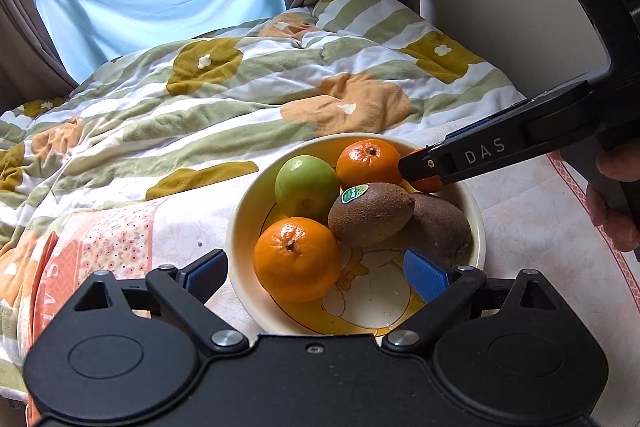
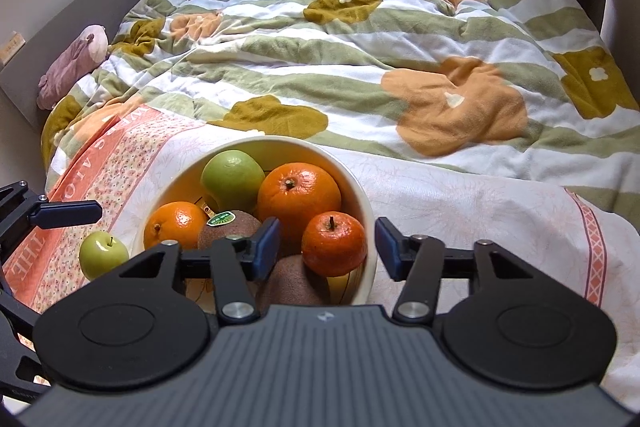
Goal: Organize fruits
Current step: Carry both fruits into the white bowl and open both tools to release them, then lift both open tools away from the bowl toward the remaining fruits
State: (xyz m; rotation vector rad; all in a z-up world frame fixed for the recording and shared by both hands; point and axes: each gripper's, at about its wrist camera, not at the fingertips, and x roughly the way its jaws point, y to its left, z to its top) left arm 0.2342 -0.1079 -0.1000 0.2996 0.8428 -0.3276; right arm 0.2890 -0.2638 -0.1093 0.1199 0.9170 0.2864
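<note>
Most fruit sits in the bowl (image 2: pixel 360 187); one green apple (image 2: pixel 103 254) lies just outside it. Right gripper (image 2: pixel 327 243) straddles a small orange (image 2: pixel 334 243), jaws spread; left gripper (image 1: pixel 316 273) jaws spread too.

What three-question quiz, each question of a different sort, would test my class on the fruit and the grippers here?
1. True or false: every green apple lies inside the bowl.
2. How many kiwis are in the bowl? A) one B) two C) four
3. Fill in: the jaws of the right gripper are ____.

Key:
1. False; a small green apple lies on the cloth beside the bowl.
2. B
3. open
</note>
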